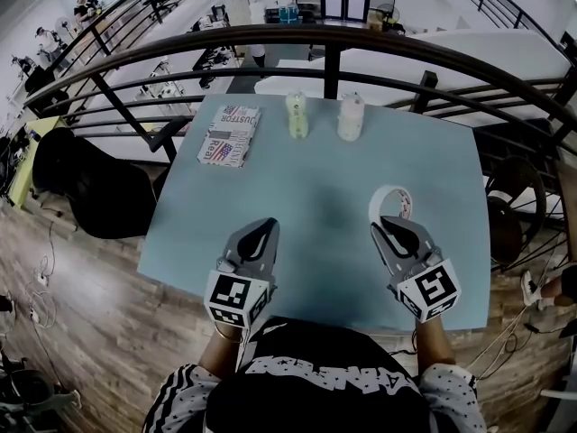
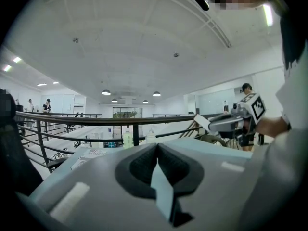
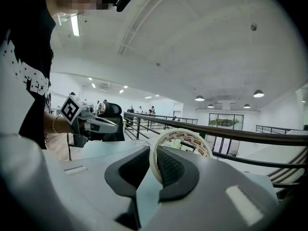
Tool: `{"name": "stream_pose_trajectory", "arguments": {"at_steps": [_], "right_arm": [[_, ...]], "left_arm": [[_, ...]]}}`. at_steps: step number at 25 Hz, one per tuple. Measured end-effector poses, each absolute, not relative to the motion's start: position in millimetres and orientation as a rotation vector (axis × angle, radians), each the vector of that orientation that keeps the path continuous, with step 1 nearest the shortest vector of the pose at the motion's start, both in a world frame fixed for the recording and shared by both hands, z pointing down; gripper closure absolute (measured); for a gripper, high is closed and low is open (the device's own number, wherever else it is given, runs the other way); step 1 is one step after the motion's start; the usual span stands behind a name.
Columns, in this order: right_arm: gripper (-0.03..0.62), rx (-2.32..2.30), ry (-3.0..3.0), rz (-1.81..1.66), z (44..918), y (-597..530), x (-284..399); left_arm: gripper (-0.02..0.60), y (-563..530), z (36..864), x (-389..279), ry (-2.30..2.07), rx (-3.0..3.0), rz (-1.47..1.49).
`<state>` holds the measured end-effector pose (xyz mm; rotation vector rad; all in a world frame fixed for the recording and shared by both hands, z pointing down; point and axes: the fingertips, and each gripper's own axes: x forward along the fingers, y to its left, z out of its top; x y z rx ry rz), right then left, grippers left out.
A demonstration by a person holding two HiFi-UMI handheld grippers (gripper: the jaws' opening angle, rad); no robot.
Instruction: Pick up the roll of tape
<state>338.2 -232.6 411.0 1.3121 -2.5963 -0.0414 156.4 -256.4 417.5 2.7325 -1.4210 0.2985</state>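
In the head view we see a pale blue table against a curved black railing, with an open hall beyond and wooden floor at the left and bottom of the frame. A printed box lies at the table's upper left, and two bottles stand at upper centre. The left gripper sits lower left. The right gripper sits lower right, with the roll of tape upright at its tip.

In the left gripper view we find that gripper's jaws closed tip to tip and nothing between them. At the right of the frame, the right gripper carries the tape above the table.

In the right gripper view the gripper's jaws stand narrow, pinching the wall of the roll of tape, with one pad inside the ring and one outside. The left gripper shows at centre left, with the railing behind.
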Motion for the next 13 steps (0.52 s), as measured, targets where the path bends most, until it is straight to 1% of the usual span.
{"name": "stream_pose_trajectory", "arguments": {"at_steps": [13], "right_arm": [[0.542,1.322,-2.586,-0.036,413.5,-235.0,344.5]], "left_arm": [[0.581,-259.7,419.5,162.9,-1.409,2.737,0.300]]}}
